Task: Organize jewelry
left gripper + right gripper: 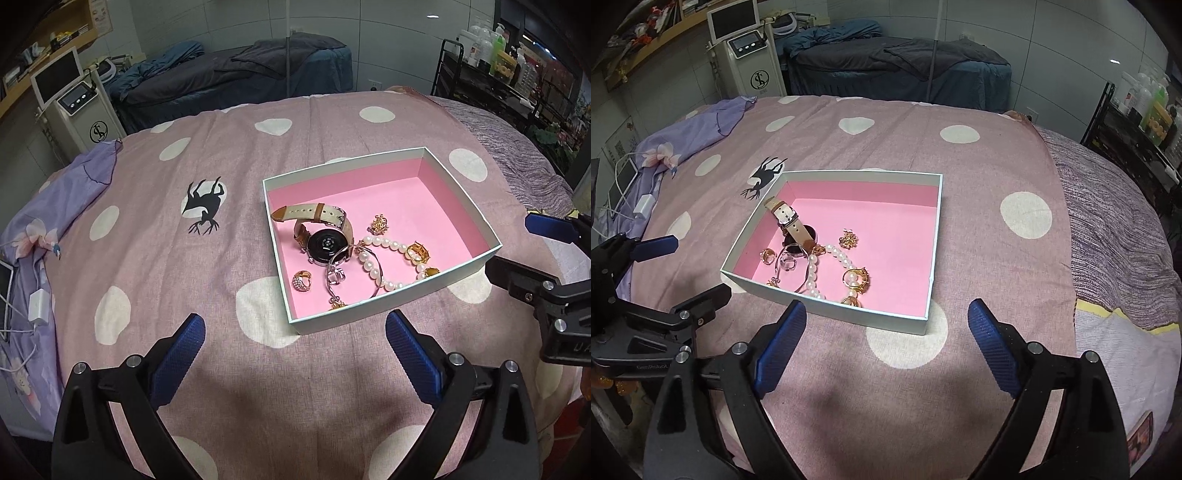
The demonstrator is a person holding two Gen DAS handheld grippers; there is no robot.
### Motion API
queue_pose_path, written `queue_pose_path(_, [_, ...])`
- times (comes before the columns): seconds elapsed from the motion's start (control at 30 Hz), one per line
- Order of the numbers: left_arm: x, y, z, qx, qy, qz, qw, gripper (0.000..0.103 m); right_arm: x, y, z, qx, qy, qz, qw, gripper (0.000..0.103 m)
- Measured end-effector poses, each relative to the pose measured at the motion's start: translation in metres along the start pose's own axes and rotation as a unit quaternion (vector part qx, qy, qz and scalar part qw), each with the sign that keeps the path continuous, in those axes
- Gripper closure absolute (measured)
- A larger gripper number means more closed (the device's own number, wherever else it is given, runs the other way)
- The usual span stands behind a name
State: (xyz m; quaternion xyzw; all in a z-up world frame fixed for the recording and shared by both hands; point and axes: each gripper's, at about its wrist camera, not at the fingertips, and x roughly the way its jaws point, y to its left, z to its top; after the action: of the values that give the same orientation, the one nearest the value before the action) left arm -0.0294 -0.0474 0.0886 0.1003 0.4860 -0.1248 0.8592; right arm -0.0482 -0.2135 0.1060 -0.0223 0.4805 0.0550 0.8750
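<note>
Nearest me, my left gripper (295, 341) and right gripper (886, 332) hang over the bed (147, 258), jaws spread wide and holding nothing. Beyond them sits the pink-lined box (458, 206) with watch (325, 240), pearl bracelet (376, 258) and gold rings. Only my left view shows the watch's dark round back.

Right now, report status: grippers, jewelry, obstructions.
Left gripper open, empty; right gripper open, empty. Watch, pearl bracelet, rings all in pink box on bedspread. Nothing blocking the box.
</note>
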Motion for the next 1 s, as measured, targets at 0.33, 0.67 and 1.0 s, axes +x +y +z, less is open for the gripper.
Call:
queue_pose_path(0.33, [0.007,0.002,0.005,0.005,0.037,0.057,0.9976,0.006,0.010,0.023,0.006,-0.055,0.045,-0.033,0.997,0.008])
queue_pose_path(0.67, [0.017,0.005,0.008,-0.009,0.061,0.057,0.9965,0.006,0.024,0.033,0.007,-0.081,0.081,-0.059,0.992,0.008])
queue_pose_path(1.0, [0.021,0.007,0.006,-0.019,0.069,0.044,0.9965,0.006,0.027,0.036,0.007,-0.088,0.085,-0.063,0.991,0.008])
